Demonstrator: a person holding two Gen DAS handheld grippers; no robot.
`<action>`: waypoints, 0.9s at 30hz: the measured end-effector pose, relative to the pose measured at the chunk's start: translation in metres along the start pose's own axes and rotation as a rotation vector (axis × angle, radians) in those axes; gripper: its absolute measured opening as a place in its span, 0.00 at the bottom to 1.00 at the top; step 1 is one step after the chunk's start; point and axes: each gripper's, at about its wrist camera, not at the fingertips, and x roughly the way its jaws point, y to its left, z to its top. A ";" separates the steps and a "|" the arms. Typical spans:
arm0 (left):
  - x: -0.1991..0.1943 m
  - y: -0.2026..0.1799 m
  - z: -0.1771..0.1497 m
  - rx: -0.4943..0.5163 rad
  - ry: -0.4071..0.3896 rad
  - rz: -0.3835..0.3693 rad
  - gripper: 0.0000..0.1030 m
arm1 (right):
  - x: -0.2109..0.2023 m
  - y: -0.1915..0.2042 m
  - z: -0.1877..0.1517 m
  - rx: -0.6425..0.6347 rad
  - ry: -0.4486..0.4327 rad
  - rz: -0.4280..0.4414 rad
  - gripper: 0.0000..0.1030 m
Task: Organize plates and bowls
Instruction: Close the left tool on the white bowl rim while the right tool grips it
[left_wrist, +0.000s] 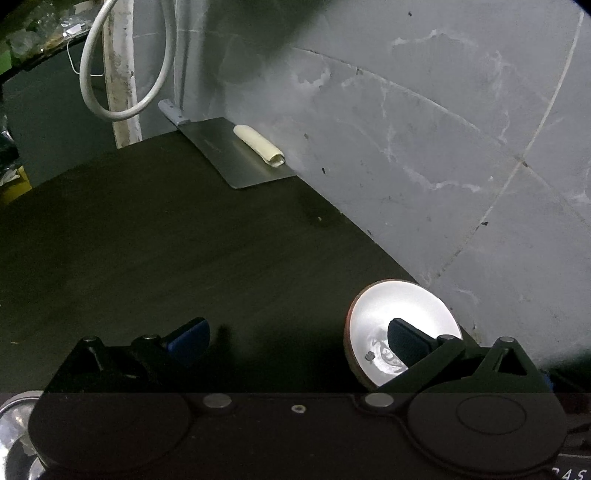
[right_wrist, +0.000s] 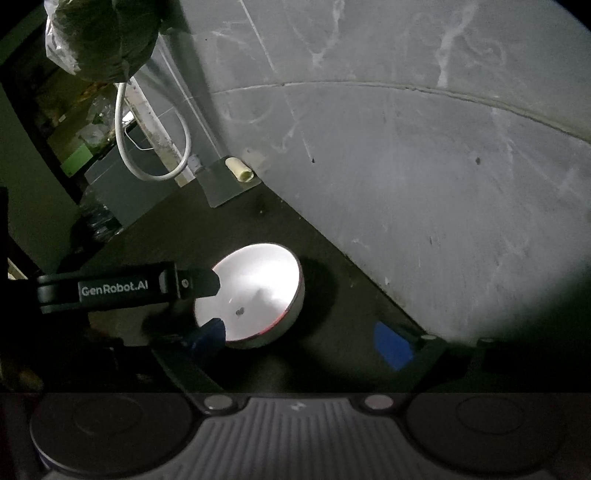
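A white bowl (left_wrist: 402, 317) with a reddish rim sits on the dark counter (left_wrist: 166, 240) close to the grey wall. My left gripper (left_wrist: 299, 341) is open, its right finger (left_wrist: 406, 343) over the bowl's inside and its left finger (left_wrist: 190, 338) over bare counter. In the right wrist view the same bowl (right_wrist: 258, 284) lies ahead and left. My right gripper (right_wrist: 301, 338) is open and empty just in front of the bowl. The left gripper's body (right_wrist: 110, 288), marked GenRobot.AI, reaches to the bowl's left rim.
A cleaver (left_wrist: 236, 155) with a pale rolled object (left_wrist: 258, 144) on its blade lies at the far end of the counter by the wall. A white hose loop (left_wrist: 125, 62) hangs behind it. A shiny metal object (left_wrist: 14, 435) shows at the lower left.
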 end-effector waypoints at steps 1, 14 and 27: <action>0.001 0.000 0.000 0.001 0.003 -0.001 0.99 | -0.001 0.000 0.000 -0.001 -0.001 0.000 0.88; 0.003 -0.003 0.000 -0.008 0.025 -0.051 0.90 | 0.006 0.000 0.004 -0.016 0.007 -0.004 0.81; 0.006 -0.005 0.000 -0.027 0.056 -0.119 0.48 | 0.014 0.002 0.008 -0.038 0.017 0.003 0.69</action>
